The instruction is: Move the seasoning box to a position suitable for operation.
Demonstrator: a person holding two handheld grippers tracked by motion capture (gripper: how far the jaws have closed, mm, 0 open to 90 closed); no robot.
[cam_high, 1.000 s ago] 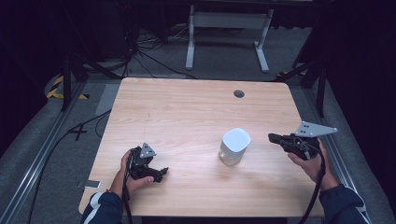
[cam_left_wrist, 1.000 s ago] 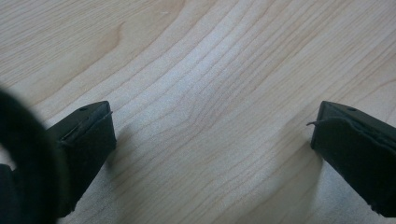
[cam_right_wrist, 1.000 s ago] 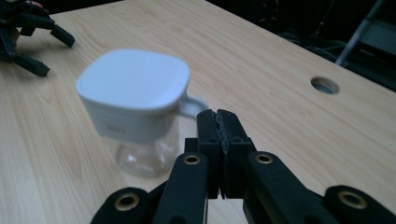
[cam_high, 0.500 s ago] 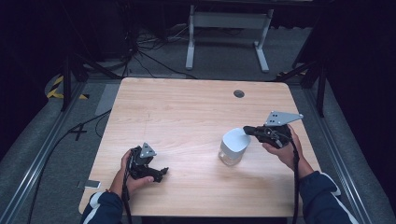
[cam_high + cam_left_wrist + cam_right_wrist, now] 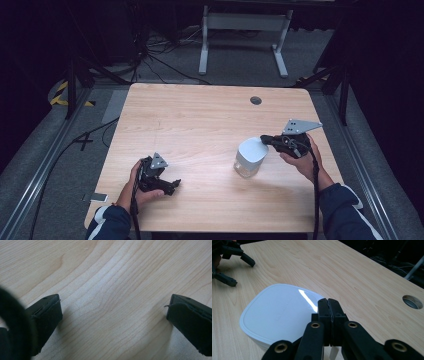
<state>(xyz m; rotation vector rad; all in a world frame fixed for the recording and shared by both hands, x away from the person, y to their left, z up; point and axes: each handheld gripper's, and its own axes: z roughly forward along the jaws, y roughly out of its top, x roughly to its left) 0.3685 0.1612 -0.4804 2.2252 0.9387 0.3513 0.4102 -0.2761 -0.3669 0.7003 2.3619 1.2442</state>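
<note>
The white-lidded container point(image 5: 249, 157) sits just beside the right gripper point(image 5: 266, 140), whose jaws are pressed together at its lid edge. Left gripper point(image 5: 112, 315): jaws spread.

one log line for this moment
left gripper: open, on table | right gripper: shut, at jar lid

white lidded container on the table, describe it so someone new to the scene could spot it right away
On the light wooden table, look at the right half, toward the person's side. The container stands beside the tip of the right hand-held gripper. Its rounded-square white lid over a clear body makes it the only pale object there.
</note>
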